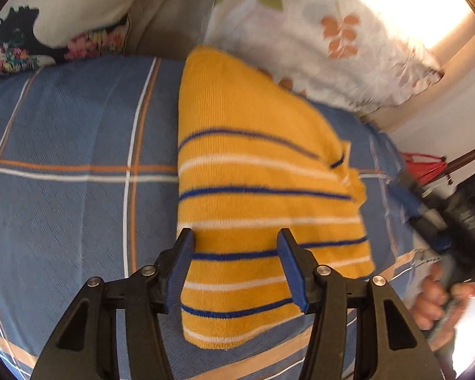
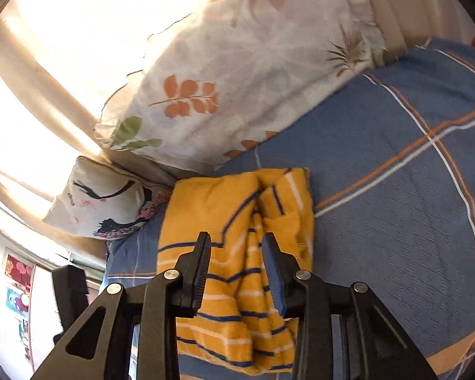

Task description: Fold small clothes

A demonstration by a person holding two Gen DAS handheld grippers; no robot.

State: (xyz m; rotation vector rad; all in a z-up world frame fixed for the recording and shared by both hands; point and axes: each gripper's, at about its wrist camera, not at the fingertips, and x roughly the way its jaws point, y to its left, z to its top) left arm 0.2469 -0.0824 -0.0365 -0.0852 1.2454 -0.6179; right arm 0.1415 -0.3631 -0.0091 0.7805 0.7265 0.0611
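Note:
A small yellow garment (image 1: 253, 190) with blue and white stripes lies folded on a blue plaid bedspread (image 1: 63, 158). My left gripper (image 1: 236, 237) is open just above the garment's near part, its jaws wide apart and empty. In the right wrist view the same garment (image 2: 205, 209) lies bunched, with a folded ridge running down its middle. My right gripper (image 2: 237, 240) is open over that ridge, holding nothing. The right gripper also shows blurred at the right edge of the left wrist view (image 1: 433, 231), held by a hand.
A white leaf-print pillow (image 1: 332, 31) lies behind the garment, also in the right wrist view (image 2: 237, 79). A floral cushion (image 1: 47, 25) sits at the back left, and shows in the right wrist view (image 2: 104, 202). The bedspread (image 2: 395, 190) stretches to the right.

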